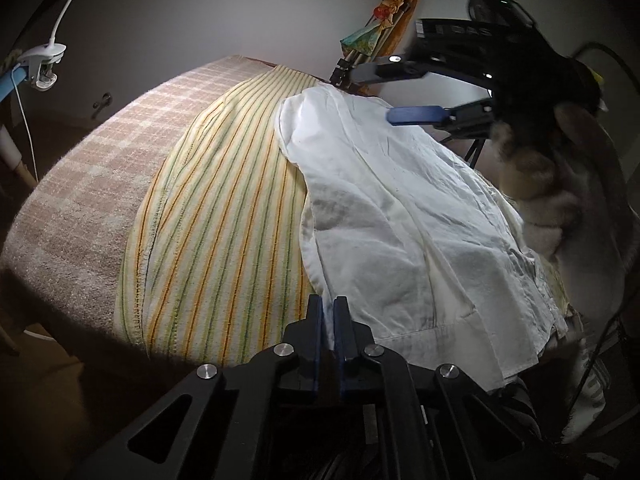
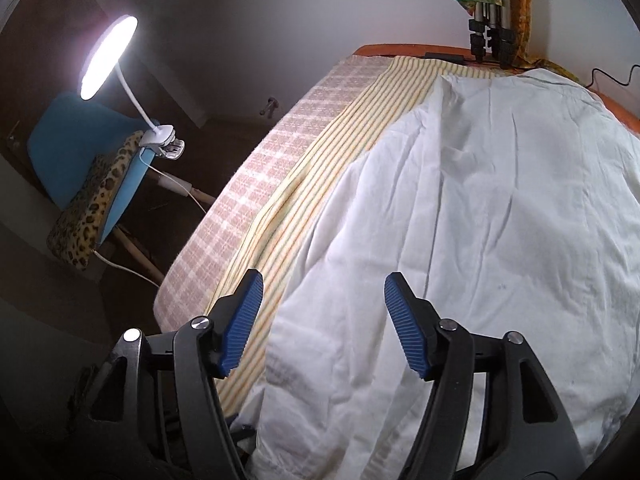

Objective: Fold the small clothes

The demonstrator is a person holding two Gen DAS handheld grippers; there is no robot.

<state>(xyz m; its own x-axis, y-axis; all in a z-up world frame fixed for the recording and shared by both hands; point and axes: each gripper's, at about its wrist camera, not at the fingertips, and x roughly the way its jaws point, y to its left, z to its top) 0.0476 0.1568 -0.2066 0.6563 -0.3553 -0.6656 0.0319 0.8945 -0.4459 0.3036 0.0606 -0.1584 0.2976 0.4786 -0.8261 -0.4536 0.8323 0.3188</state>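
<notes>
White shirt [image 2: 480, 220] on striped towel [image 1: 216, 208] over checked cloth [image 1: 92, 184], left claw [image 1: 328, 320] pinching shirt edge, right claw [image 2: 324, 320] spread above shirt, lit lamp [image 2: 108, 56] clipped to blue chair [image 2: 80, 140], tripod [image 2: 490, 36] behind.

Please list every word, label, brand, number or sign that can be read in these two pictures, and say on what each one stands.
No text can be read.
Right gripper: pale raised letters on its black body in the left wrist view, too blurred to read.
White garment, striped towel, checked blanket, clip lamp: no words or signs visible.
</notes>
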